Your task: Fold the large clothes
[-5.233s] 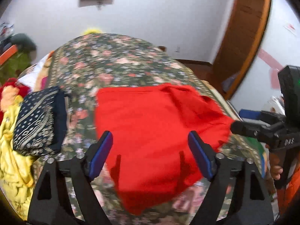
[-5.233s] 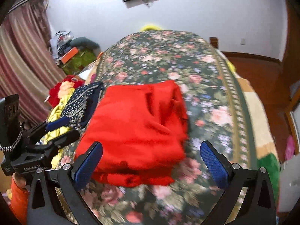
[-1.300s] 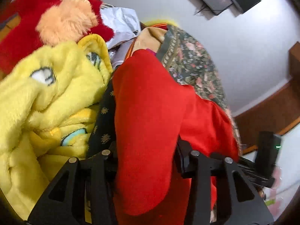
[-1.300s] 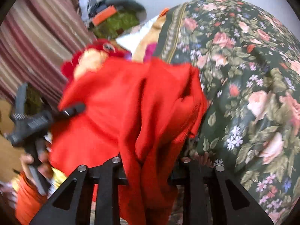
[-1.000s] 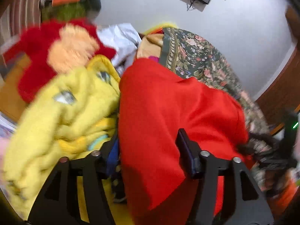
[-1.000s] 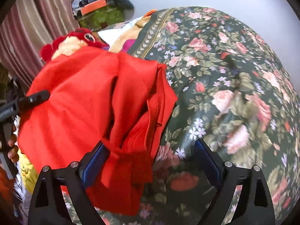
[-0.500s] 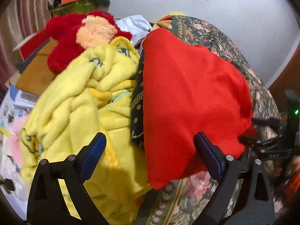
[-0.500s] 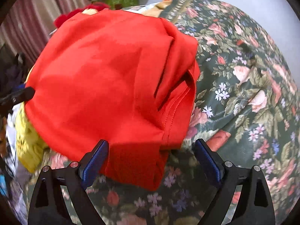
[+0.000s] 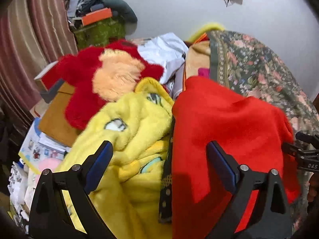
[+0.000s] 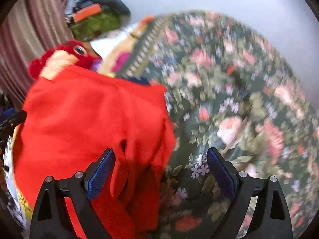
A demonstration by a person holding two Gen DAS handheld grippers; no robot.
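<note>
The folded red garment (image 9: 229, 131) lies at the bed's left edge on a dark patterned cloth (image 9: 166, 183), beside a yellow fleece blanket (image 9: 127, 139). My left gripper (image 9: 159, 163) hangs open above the seam between the yellow fleece and the red garment, its blue pads (image 9: 99, 159) clear of the cloth. In the right wrist view the red garment (image 10: 87, 123) fills the lower left. My right gripper (image 10: 160, 171) stands open over its right edge and the floral bedspread (image 10: 239, 99), gripping nothing. The other gripper's tips show at each view's side.
A red and orange plush toy (image 9: 103, 75) lies behind the yellow fleece, with white cloth (image 9: 165, 53) past it. A green bundle with an orange box (image 9: 97, 23) sits by the pink curtain (image 9: 24, 45). Books and papers (image 9: 45, 143) lie low on the left.
Both grippers let go of the red garment, which now rests on the pile at the bed's edge. The left jaws spread wide and pulled back; the right view swung right over the bedspread.
</note>
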